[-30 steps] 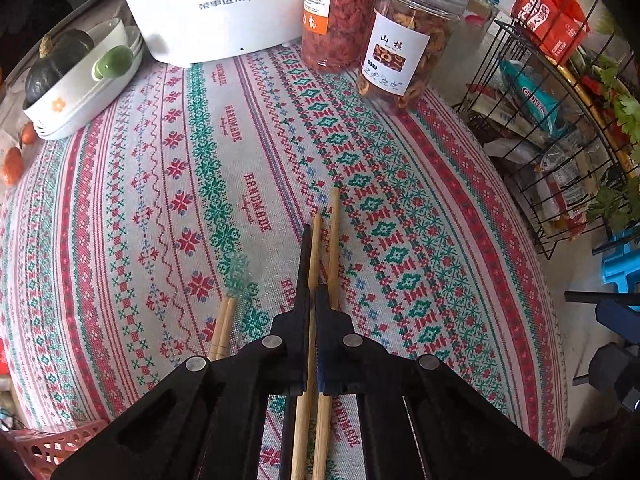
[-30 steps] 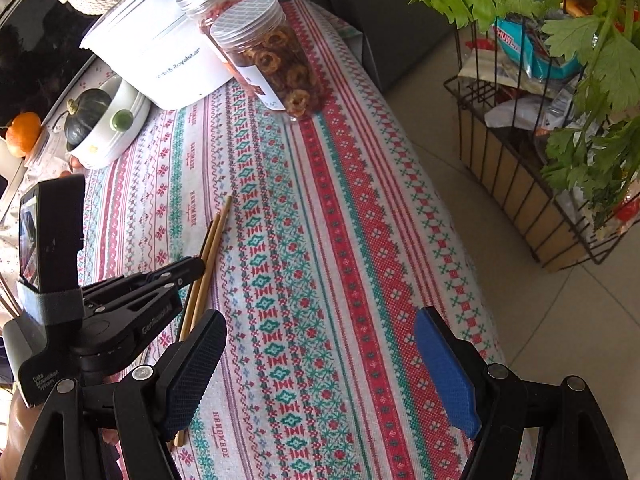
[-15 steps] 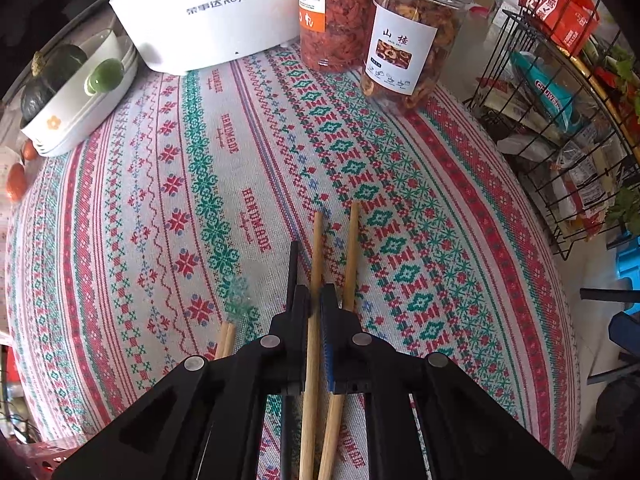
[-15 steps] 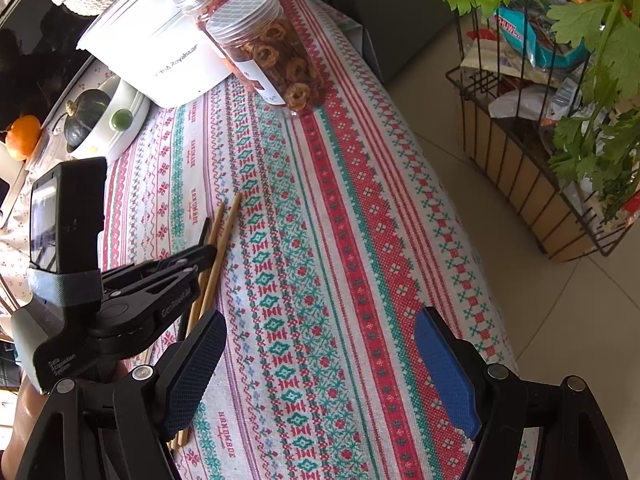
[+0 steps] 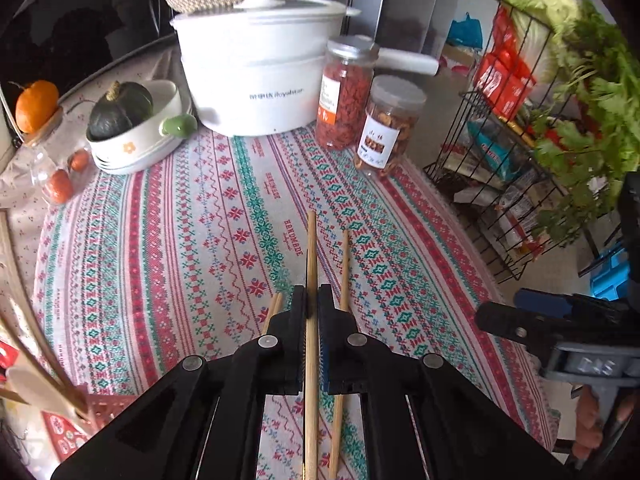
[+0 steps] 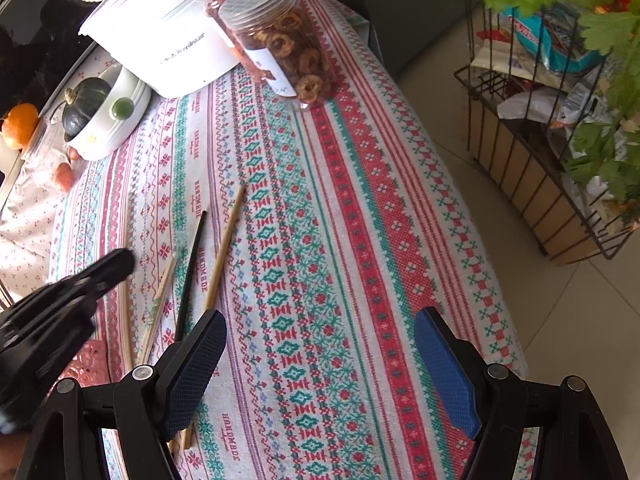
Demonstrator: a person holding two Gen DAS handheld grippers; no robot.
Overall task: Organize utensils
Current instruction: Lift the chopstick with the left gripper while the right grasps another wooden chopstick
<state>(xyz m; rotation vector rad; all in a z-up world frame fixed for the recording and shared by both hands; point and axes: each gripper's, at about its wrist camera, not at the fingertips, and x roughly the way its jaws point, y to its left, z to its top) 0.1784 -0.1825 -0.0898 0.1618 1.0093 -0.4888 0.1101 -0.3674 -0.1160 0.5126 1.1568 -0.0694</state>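
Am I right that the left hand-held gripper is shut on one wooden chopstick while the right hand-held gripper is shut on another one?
Not quite: the right hand-held gripper stands open and empty over the tablecloth, as the right wrist view shows. The left hand-held gripper is indeed shut on one wooden chopstick.

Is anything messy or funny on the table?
Yes. The chopsticks lie scattered and unpaired on the tablecloth, pointing different ways, one dark among the wooden ones. The left gripper pinches only a single chopstick, away from its partner.
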